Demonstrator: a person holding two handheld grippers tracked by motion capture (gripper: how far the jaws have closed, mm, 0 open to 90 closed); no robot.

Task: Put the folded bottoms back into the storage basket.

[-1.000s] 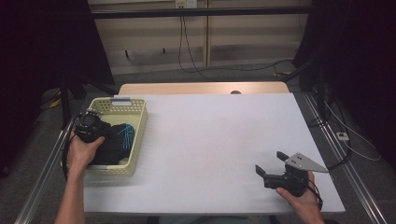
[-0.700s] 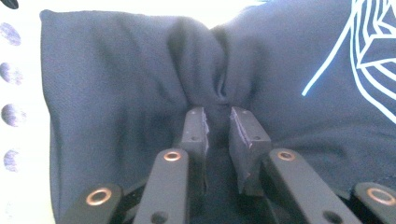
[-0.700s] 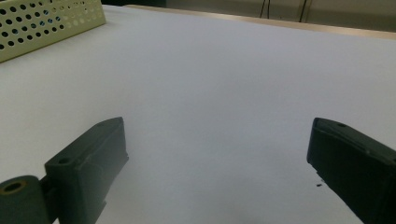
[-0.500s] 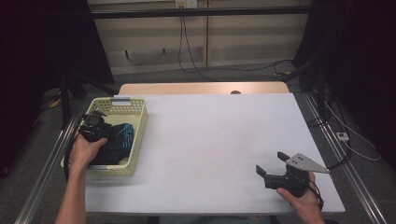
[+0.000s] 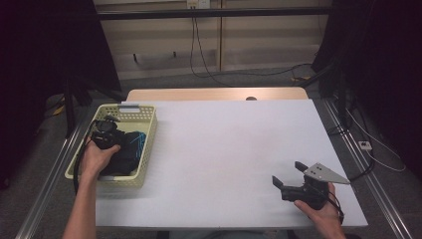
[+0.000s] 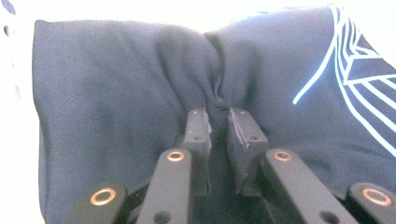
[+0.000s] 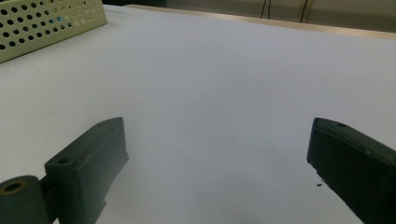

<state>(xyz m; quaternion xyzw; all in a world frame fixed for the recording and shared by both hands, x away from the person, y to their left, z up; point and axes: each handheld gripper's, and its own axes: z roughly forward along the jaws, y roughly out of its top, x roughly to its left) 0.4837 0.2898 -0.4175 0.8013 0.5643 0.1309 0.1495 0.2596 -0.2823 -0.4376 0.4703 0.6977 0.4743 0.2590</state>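
Note:
A dark navy garment (image 5: 128, 151) with light blue line print lies in a pale yellow perforated basket (image 5: 141, 167) at the table's left. My left gripper (image 5: 115, 144) reaches down into the basket. In the left gripper view its jaws are shut on a pinched fold of the garment (image 6: 116, 93), the cloth bunching up between the fingertips of the left gripper (image 6: 217, 122). My right gripper (image 5: 288, 174) rests low over the white table at the front right. Its jaws stand wide apart in the right gripper view, with nothing between the fingertips of the right gripper (image 7: 217, 144).
The white table top (image 5: 224, 149) stretches between the two hands. The basket's perforated wall (image 7: 46, 23) shows at the far left of the right gripper view. A wooden strip (image 5: 214, 94) borders the table's far edge, with cables on the floor behind.
My left hand and gripper shifted slightly toward the right, deeper over the garment in the basket. The right gripper stayed where it was.

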